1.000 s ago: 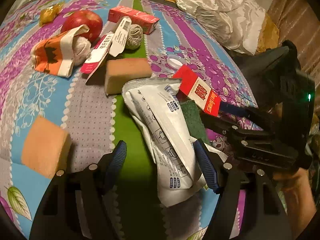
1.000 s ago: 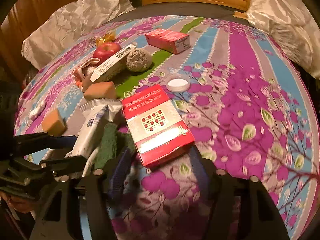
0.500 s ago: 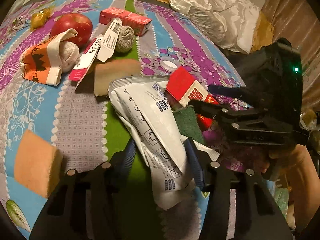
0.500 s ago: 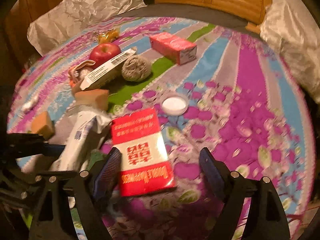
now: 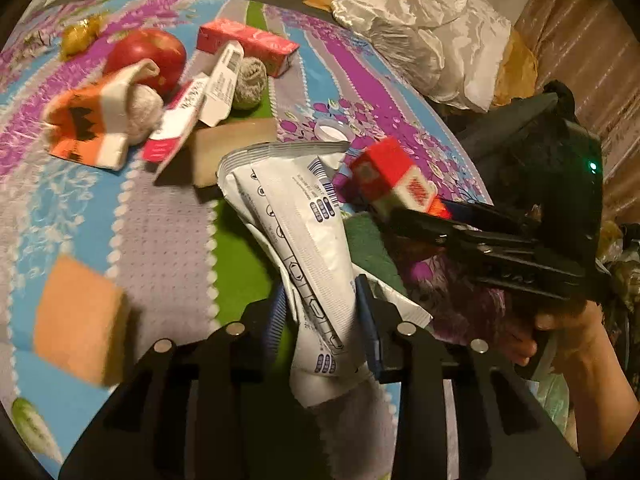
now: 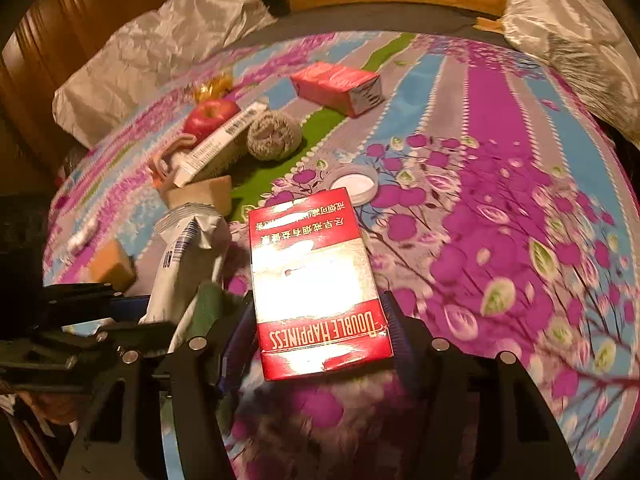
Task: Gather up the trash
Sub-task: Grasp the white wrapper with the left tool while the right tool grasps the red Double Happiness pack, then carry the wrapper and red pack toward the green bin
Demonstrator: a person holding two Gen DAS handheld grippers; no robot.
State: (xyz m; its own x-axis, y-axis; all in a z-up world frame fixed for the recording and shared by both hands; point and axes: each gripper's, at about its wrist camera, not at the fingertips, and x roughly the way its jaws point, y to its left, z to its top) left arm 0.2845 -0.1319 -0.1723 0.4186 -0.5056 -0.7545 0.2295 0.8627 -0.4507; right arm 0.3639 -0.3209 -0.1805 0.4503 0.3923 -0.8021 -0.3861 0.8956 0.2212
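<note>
A crumpled white wrapper with blue print stands up between the fingers of my left gripper. Its jaws are closing and the pads press on the wrapper's lower part. A red cigarette box lies lengthwise between the fingers of my right gripper. Those jaws are closing too, with the pads against the box's long sides. In the left wrist view the red box sits tilted and blurred at the right gripper's tips. A person's hand holds that gripper. A green scouring pad lies between wrapper and box.
On the striped floral tablecloth lie a red apple, a pink carton, a steel-wool ball, an orange-and-white cloth, a white cap and orange sponges. Silvery bags lie beyond the far edge.
My left jaws have narrowed from wide apart onto the white wrapper. My right jaws widened around the red box, then narrowed onto its sides. The box now looks tilted up.
</note>
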